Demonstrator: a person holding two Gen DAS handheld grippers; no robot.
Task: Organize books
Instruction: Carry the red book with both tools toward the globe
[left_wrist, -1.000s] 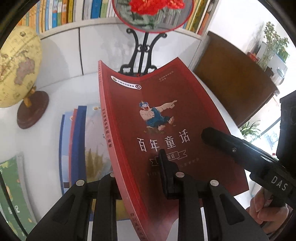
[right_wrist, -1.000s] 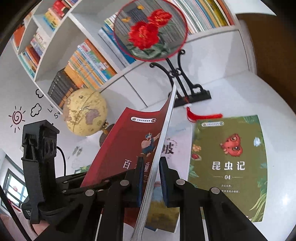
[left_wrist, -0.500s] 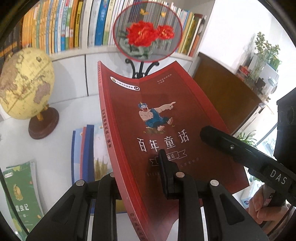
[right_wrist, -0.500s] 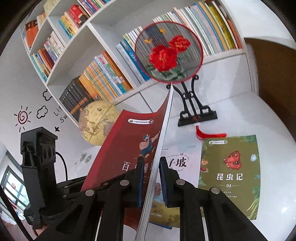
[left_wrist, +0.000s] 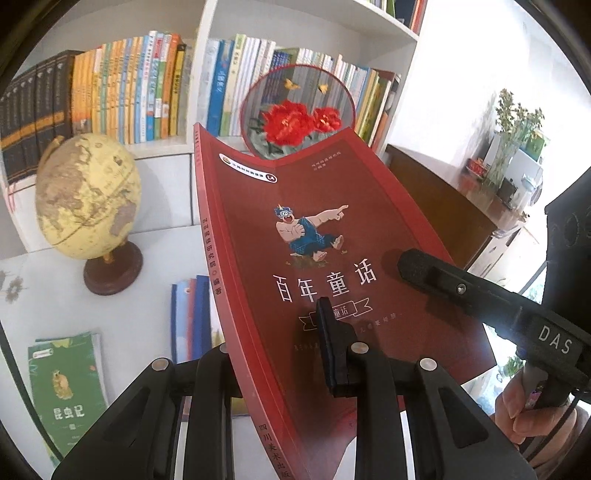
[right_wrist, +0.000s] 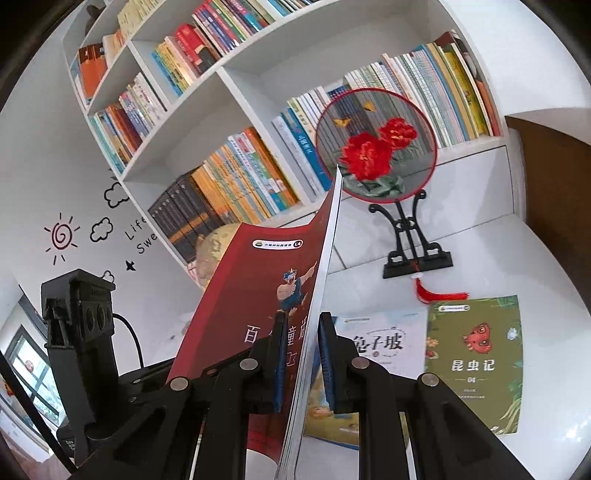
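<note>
Left wrist view: we hold one red book (left_wrist: 317, 266) off the white tabletop (left_wrist: 155, 254) with two grippers.

Our left gripper (left_wrist: 273, 350) has its jaws clamped on the near spine edge, and our right gripper (right_wrist: 301, 354) grasps the page edge. Below lie a green book (right_wrist: 476, 354), a pale book (right_wrist: 373, 339) and several blue-spined ones we cannot count (left_wrist: 190, 317). Farther off stand one globe (left_wrist: 86, 195), one embroidered fan (right_wrist: 376, 146) and a full bookshelf (right_wrist: 221, 74).

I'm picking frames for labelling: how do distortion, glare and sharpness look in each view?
Left wrist view: strong fisheye bending of the bookshelf, window side blown out white, red book sharp. Right wrist view: shelves curve heavily, table glares white, green book legible, dark vignette at the corners.
</note>
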